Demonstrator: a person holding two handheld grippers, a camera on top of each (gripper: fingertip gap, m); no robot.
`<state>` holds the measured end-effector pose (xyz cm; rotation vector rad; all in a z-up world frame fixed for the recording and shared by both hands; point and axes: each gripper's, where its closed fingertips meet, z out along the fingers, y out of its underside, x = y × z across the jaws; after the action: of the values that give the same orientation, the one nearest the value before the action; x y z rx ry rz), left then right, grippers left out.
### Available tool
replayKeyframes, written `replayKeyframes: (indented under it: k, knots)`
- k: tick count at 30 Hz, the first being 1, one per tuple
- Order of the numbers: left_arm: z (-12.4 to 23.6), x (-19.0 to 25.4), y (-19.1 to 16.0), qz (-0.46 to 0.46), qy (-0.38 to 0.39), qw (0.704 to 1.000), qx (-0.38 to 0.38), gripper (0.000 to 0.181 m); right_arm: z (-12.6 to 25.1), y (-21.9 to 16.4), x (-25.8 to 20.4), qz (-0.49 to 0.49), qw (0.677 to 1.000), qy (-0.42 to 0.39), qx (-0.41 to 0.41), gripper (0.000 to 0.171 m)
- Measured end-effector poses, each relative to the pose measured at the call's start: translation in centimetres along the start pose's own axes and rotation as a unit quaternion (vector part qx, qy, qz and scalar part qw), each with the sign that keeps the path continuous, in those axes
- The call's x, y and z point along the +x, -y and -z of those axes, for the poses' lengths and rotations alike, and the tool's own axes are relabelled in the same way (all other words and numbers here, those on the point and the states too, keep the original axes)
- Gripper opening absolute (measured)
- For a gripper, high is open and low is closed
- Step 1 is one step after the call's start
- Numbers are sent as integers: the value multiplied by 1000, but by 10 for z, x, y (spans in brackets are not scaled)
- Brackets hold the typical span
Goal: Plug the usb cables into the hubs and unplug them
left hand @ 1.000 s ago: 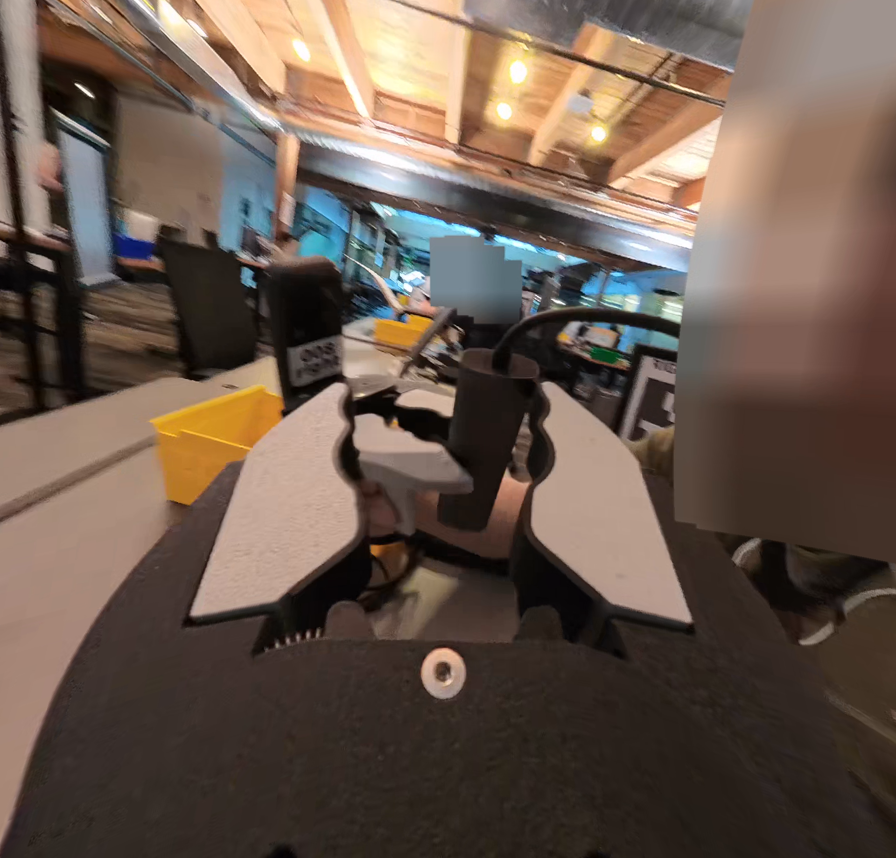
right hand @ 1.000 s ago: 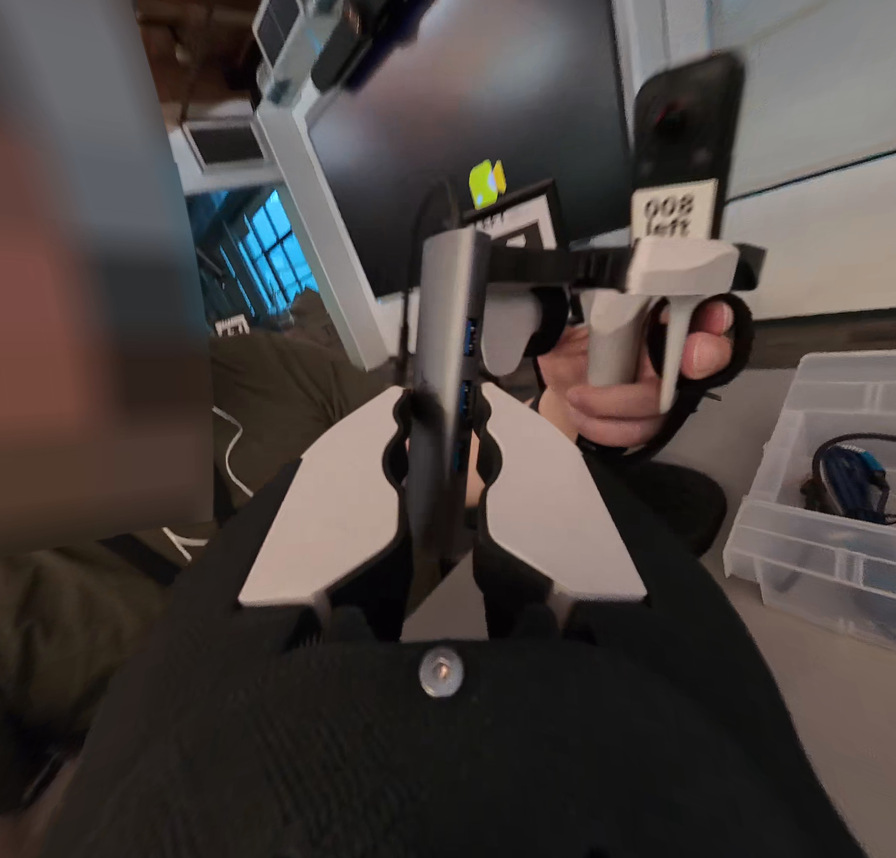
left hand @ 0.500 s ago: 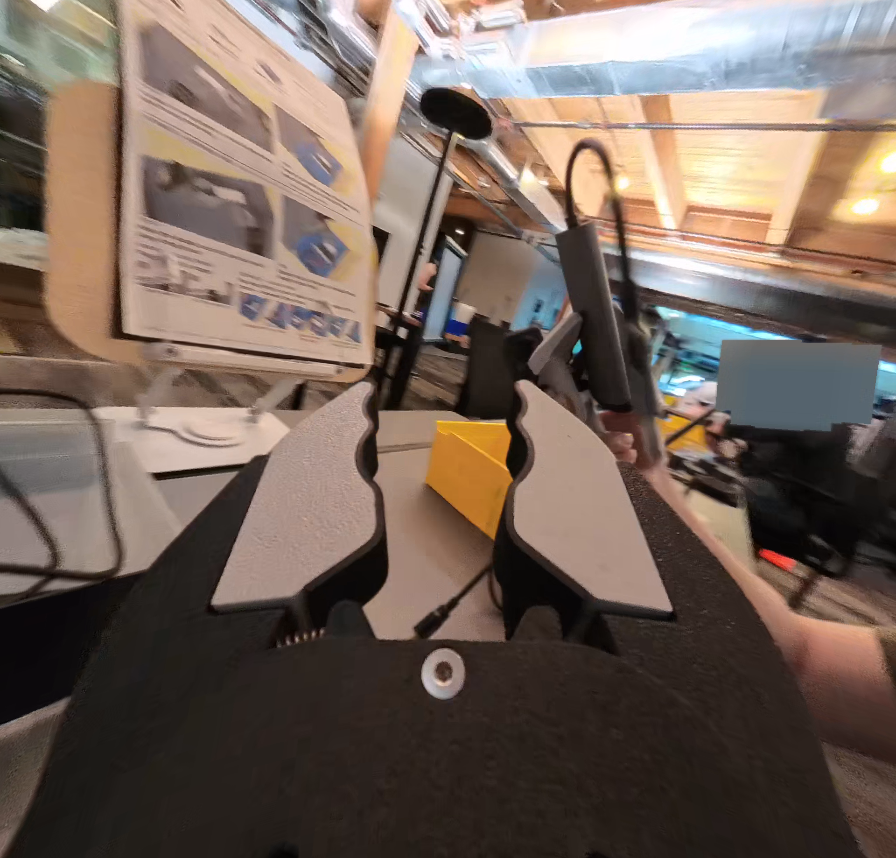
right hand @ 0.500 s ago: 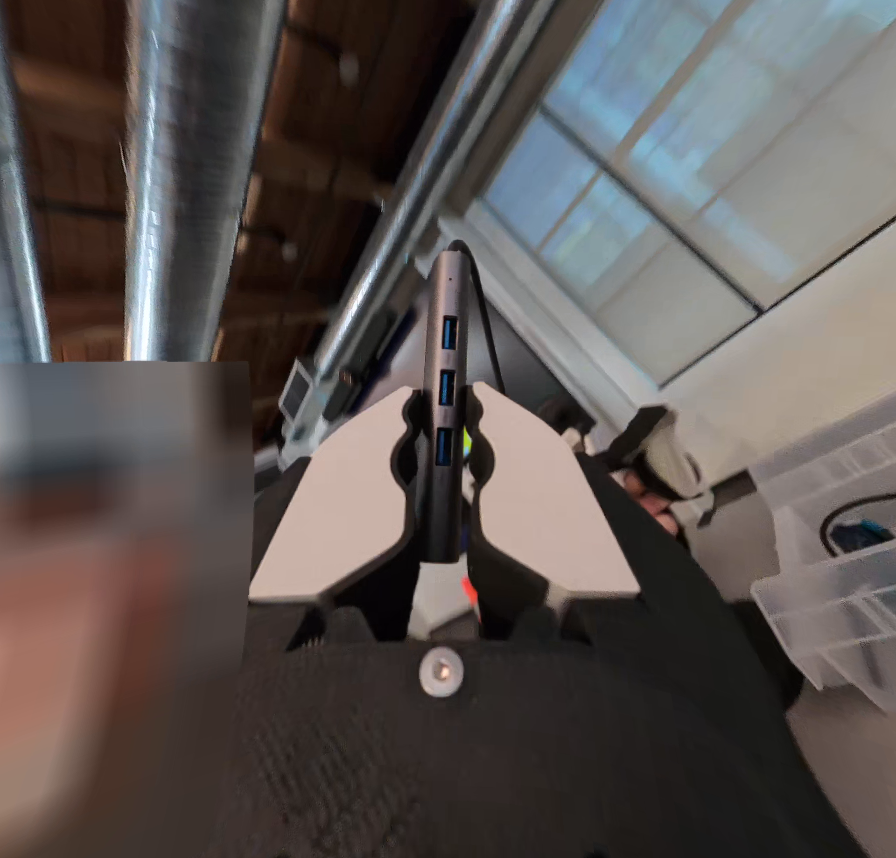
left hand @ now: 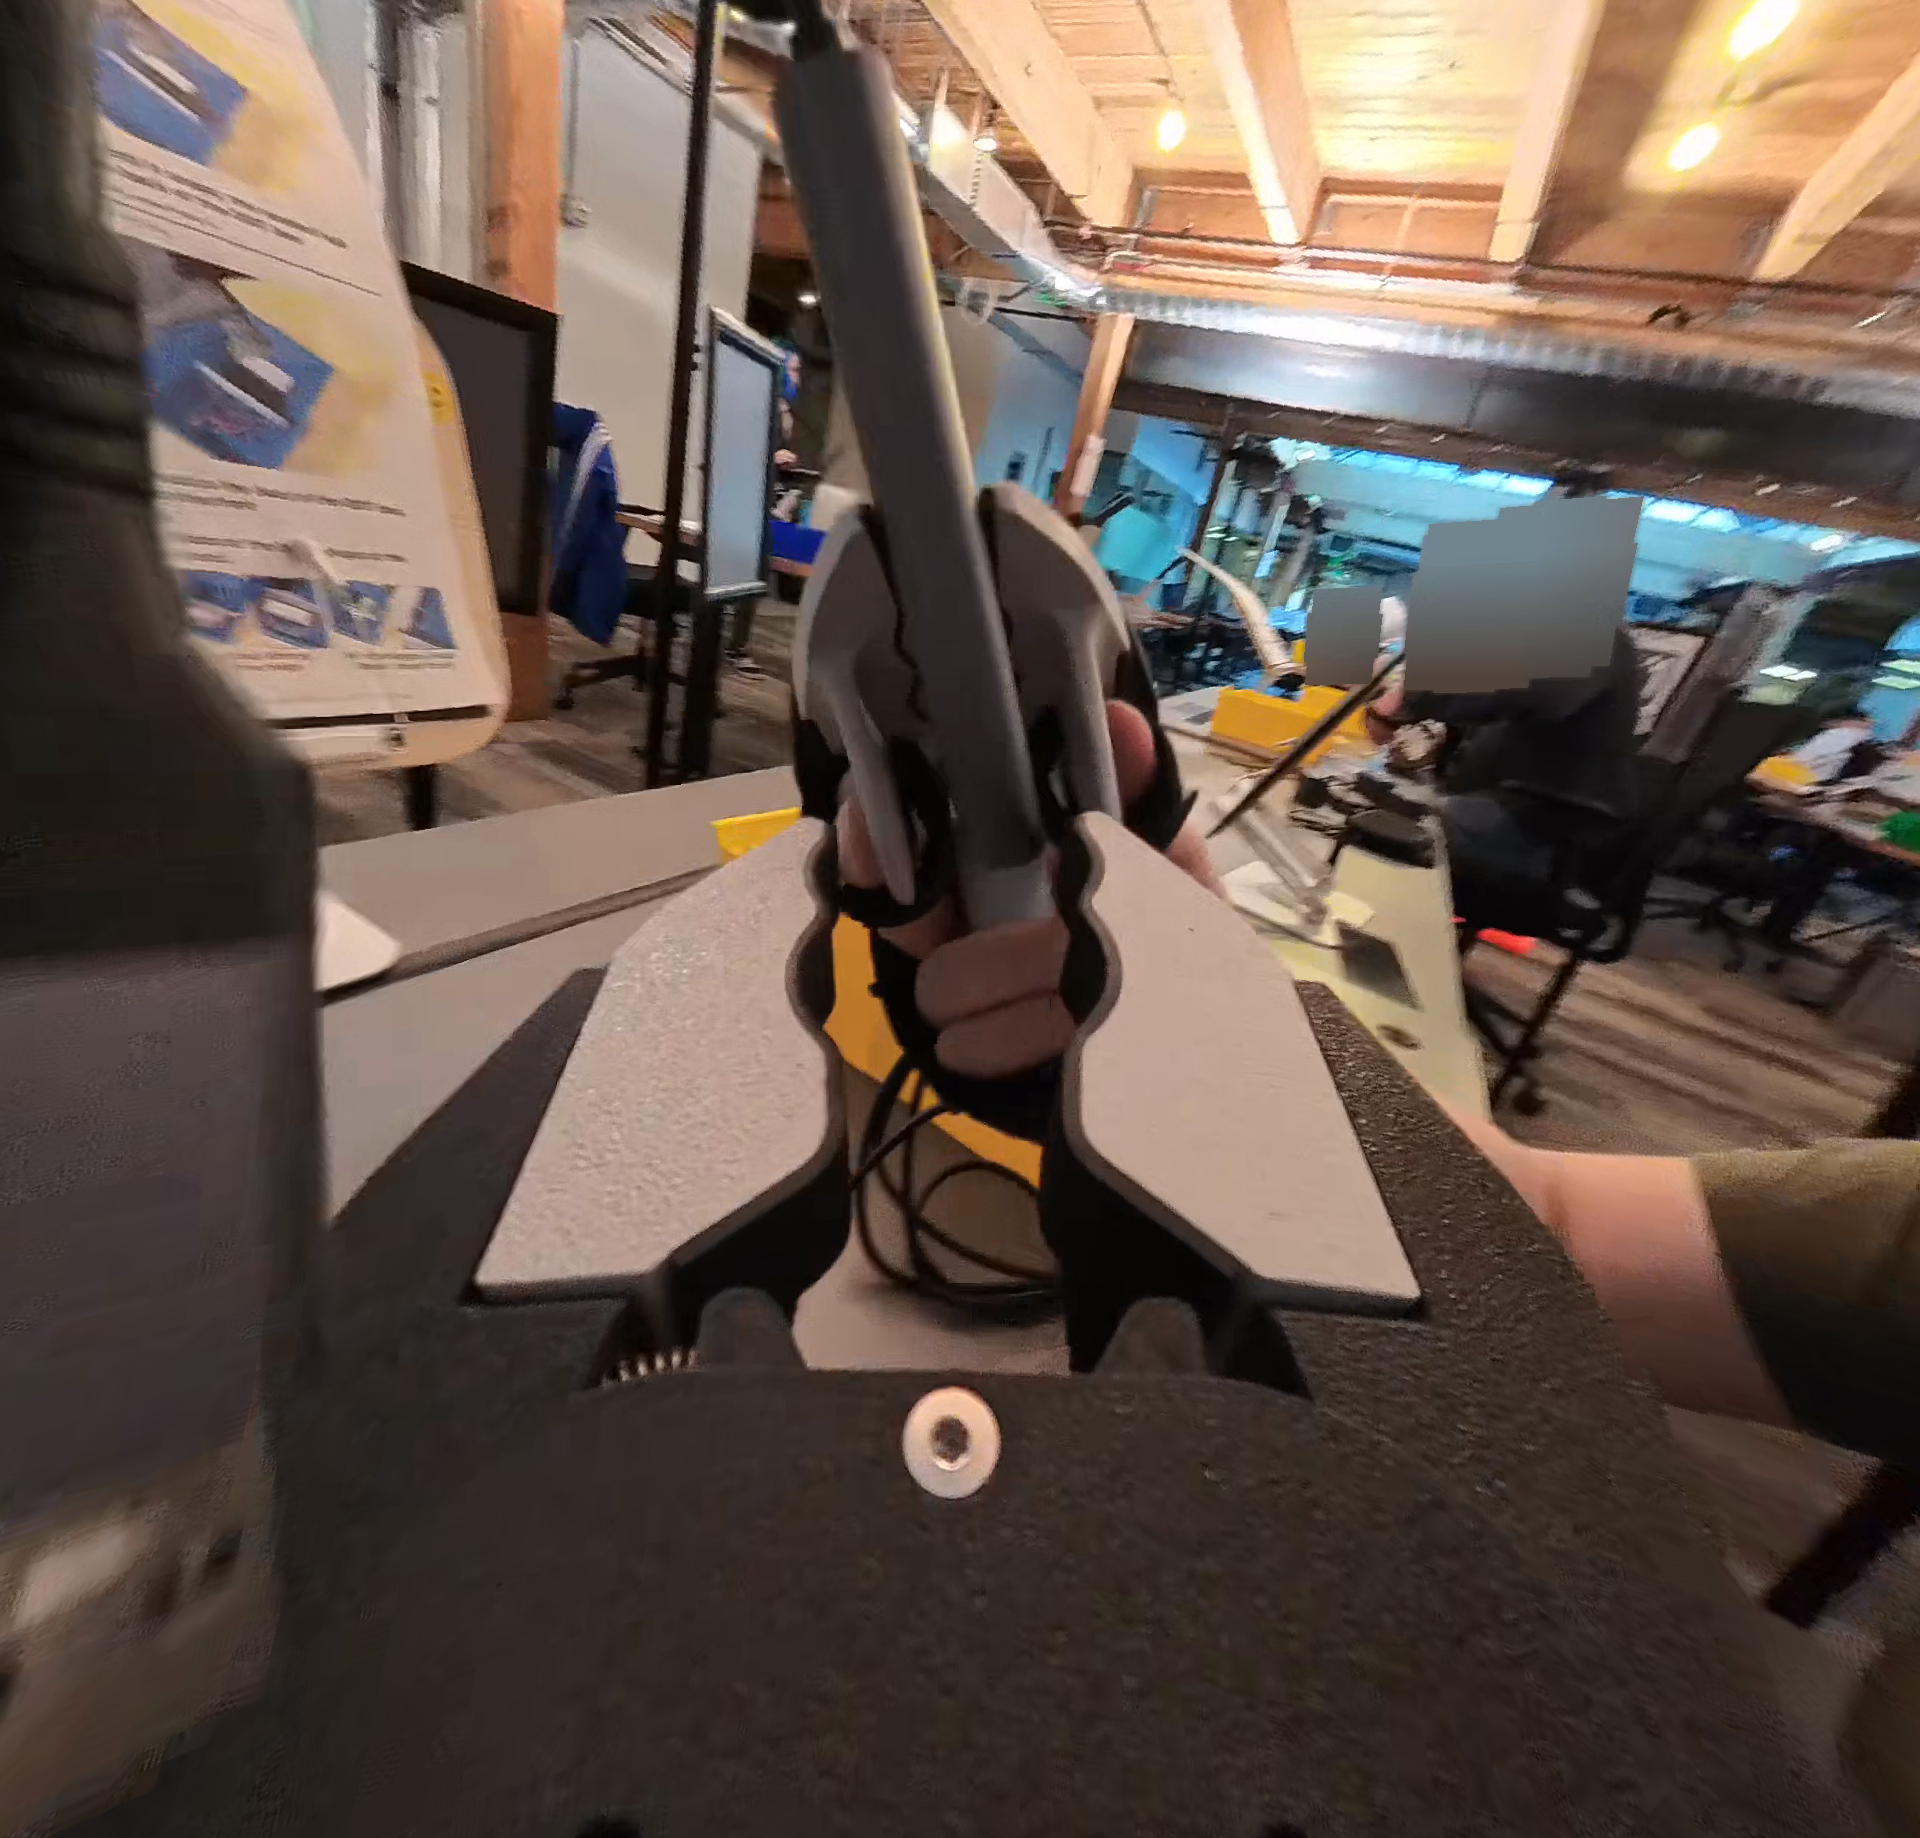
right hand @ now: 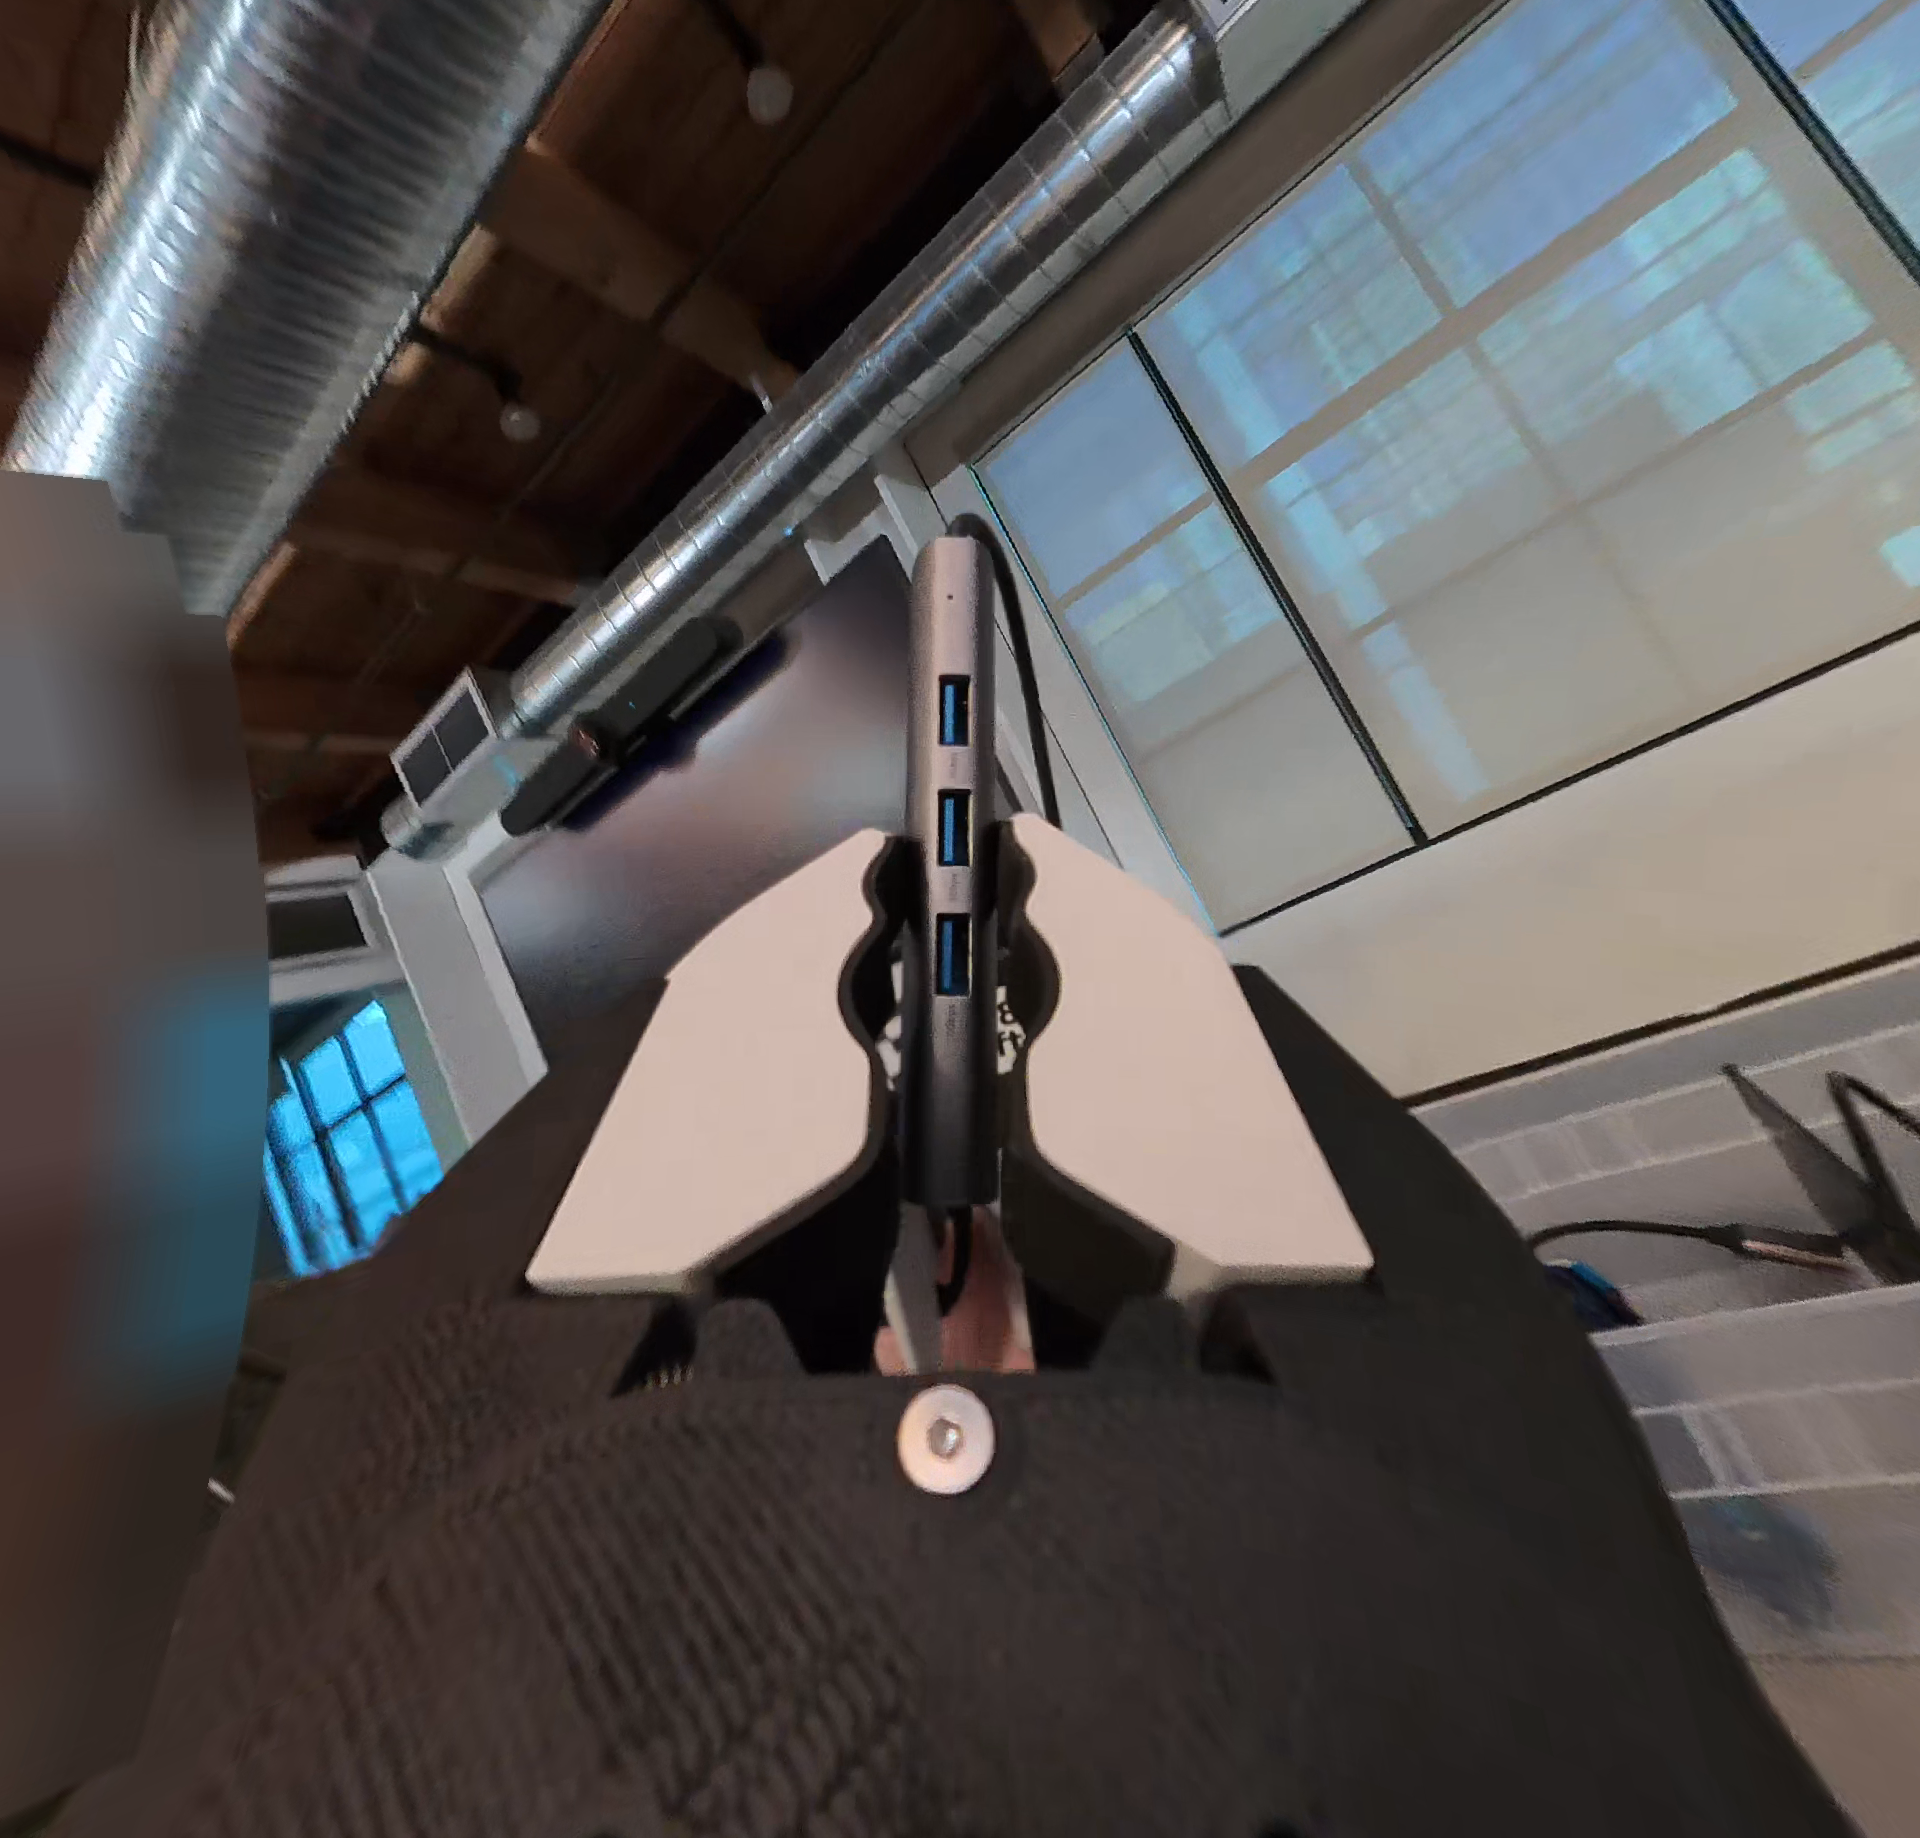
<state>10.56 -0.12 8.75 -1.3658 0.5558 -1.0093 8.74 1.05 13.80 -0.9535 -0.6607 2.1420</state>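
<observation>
My right gripper (right hand: 951,838) is shut on a grey USB hub (right hand: 951,666) and holds it upright, its three blue ports facing the camera. The hub's black cord leaves its top end and runs down behind it. In the left wrist view the same hub (left hand: 894,334) stands straight ahead, clamped by the right gripper (left hand: 930,510) in a person's hand (left hand: 997,999). My left gripper (left hand: 951,843) is open and empty, and the hub's lower end sits in the gap between its fingertips without touching them. A thin black cable (left hand: 914,1217) loops on the table below.
A yellow bin (left hand: 748,832) stands on the grey table (left hand: 468,874) behind the grippers. A poster board (left hand: 281,438) stands at the left. A sleeved arm (left hand: 1818,1269) comes in from the right. A clear plastic bin (right hand: 1766,1373) with cables is at the right wrist view's lower right. Some 5 cm of space lies between my two pairs of fingers.
The left gripper has swung round to face the hub, whose lower end now sits between its open fingertips. The right gripper has kept its grip and tilted slightly.
</observation>
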Motion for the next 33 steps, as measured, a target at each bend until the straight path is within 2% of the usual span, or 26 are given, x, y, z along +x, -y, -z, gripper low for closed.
replayKeyframes:
  k: [2,6,9,13,20,22,24,28,33]
  knots:
    - [-3,3,1,18,-21,1000,1,36,-3,-5,-3,37,999,1,-17,17]
    - [-3,-1,-3,-6,-19,1000,-21,30,-6,-13,-4,86,996,-4,-38,18]
    - [-2,-7,-7,-32,-6,998,-48,21,-5,-15,-4,76,996,9,-46,19]
    - [-1,-8,-12,-55,1,995,-82,21,-4,-20,-4,75,994,23,-70,19]
    - [9,-5,-28,-40,-20,984,-170,21,-5,-46,-3,80,978,6,-192,26]
    - [12,-4,-29,-40,-22,982,-181,21,-5,-49,0,87,976,-8,-197,19]
    - [12,-8,-32,-45,-7,981,-187,21,-5,-51,6,101,974,-21,-203,19]
    - [10,-12,-30,-43,8,985,-169,24,-2,-50,15,137,966,-60,-209,17]
    - [19,-11,11,-29,8,998,-47,21,0,-40,16,115,975,-54,-184,16]
